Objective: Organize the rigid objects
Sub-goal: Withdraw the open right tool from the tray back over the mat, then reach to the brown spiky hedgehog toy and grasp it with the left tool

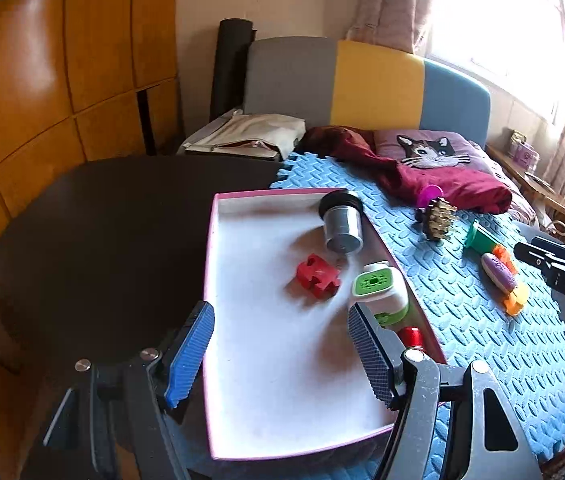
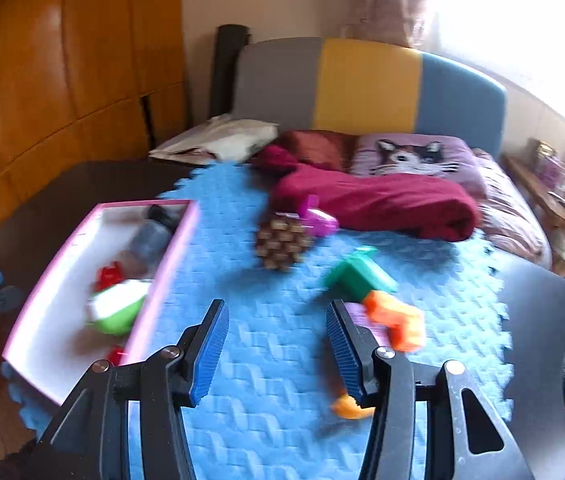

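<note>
Foam mat (image 1: 462,320): blue interlocking tiles filling the centre and right of both views; it serves as the work surface that bears the tray and the loose toys.
Tray (image 1: 242,432): pink-rimmed, white-floored box, centre in the left wrist view, lower left in the right; judged the collecting place, as four items already lie in it.
Left gripper (image 1: 278,360): bottom centre of its own view, above the near half of the tray; jaws apart with only bare tray floor between them, nothing gripped.
Right gripper (image 2: 276,354): bottom centre of its view over bare mat; jaws apart and empty, pointed toward the loose toys, probably for the next pick.
Sorted items: grey canister (image 1: 342,224) on its side at the tray's far right corner; green-and-white cube (image 1: 378,292) against the right wall; red puzzle block (image 1: 317,276) mid-floor.
Unsorted items: pine cone (image 2: 282,246), green piece (image 2: 358,276) and orange block (image 2: 398,322) on the mat, right of the tray, well apart from it.
Hidden or unclear: a red item (image 1: 411,337) is half covered by the left gripper's right finger; a purple oval toy (image 1: 498,274) is mostly behind the right gripper's finger in the right wrist view, which is blurred, so small shapes there are uncertain.
</note>
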A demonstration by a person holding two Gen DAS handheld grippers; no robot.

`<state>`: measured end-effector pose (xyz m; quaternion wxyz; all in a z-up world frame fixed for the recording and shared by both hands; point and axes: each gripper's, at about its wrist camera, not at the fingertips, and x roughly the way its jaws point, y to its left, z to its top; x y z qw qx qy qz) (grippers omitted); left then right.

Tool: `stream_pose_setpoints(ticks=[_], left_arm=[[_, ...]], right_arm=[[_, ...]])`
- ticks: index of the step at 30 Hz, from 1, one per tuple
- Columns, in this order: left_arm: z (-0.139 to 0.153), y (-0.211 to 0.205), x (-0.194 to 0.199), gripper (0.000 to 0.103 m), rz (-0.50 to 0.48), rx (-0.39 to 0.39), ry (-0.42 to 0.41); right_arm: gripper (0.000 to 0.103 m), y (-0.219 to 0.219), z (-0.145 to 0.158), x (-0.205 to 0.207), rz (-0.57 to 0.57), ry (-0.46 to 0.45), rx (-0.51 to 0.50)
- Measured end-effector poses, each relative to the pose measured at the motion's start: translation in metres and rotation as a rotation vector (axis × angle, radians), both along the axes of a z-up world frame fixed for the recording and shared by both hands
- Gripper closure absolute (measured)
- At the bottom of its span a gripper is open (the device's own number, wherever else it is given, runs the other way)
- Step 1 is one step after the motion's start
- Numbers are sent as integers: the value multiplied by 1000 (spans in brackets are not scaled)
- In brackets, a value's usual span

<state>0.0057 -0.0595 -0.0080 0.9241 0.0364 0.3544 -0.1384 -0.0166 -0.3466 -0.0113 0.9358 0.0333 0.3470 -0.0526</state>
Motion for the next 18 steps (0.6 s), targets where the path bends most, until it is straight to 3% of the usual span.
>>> stream_pose_setpoints(ticks=[3,8,11,18], left_arm=[[0,-12,2,33,-19,12,2],[1,-33,9,32,-51,17,15],[1,-45,12,32,-66,23,18],[-3,-72,17,32,-105,33,36]], right_arm=[[52,-30,-5,-5,-86,-15,18],[52,-80,-20,-15,-267,-11,150],[52,-91,-17,-20,-292,-38,191],[52,-100,-22,-18,-321,4,231]])
